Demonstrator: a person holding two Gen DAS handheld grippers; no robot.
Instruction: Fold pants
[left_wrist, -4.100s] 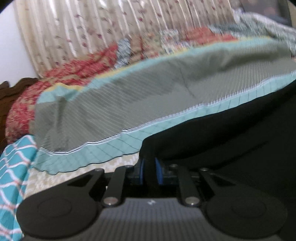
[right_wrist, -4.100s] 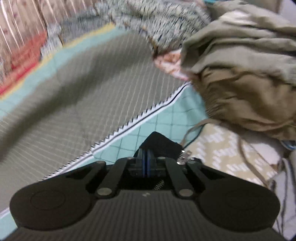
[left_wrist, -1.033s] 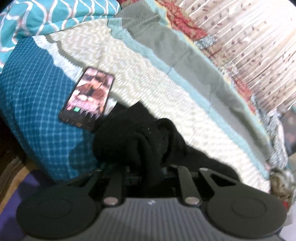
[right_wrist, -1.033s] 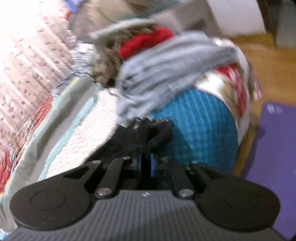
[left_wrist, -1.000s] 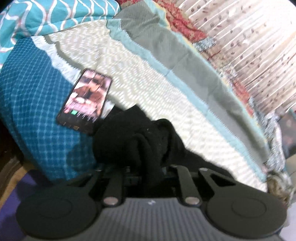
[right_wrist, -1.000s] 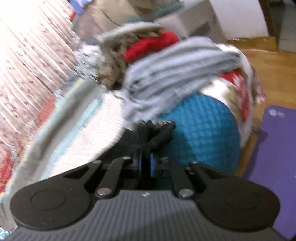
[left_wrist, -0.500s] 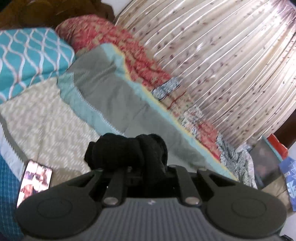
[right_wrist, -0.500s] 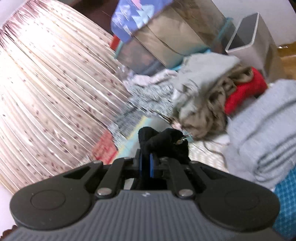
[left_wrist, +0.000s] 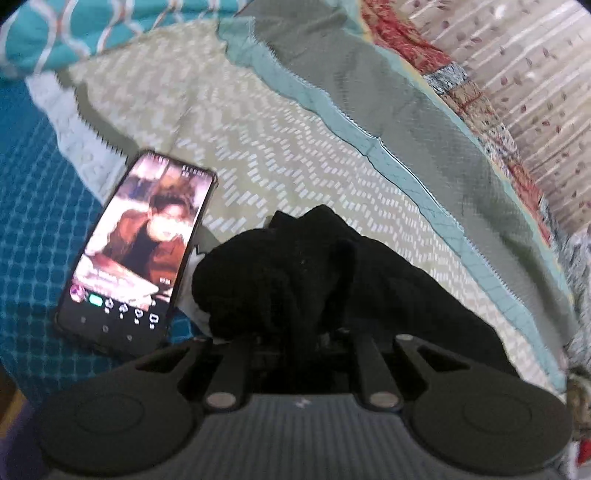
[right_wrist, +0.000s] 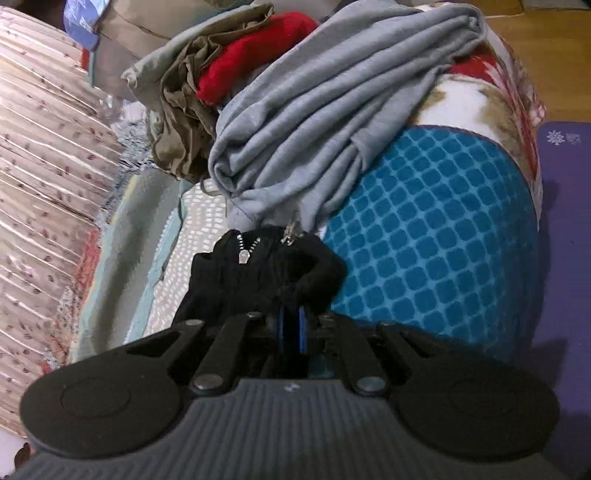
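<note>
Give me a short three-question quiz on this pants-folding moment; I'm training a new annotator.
1. True or false: both the left gripper and right gripper are shut on the black fabric pants.
2. What lies on the bed just left of the bunched pants in the left wrist view? A) lit smartphone B) book C) remote
3. Fill in: the metal ____ shows on the pants near the right gripper.

Key: 1 true. 2 A, the lit smartphone. 3 zipper.

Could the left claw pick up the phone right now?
Probably not yet. The left claw is shut on the black pants, so it is full. The phone lies uncovered just beside them on the bed.
</note>
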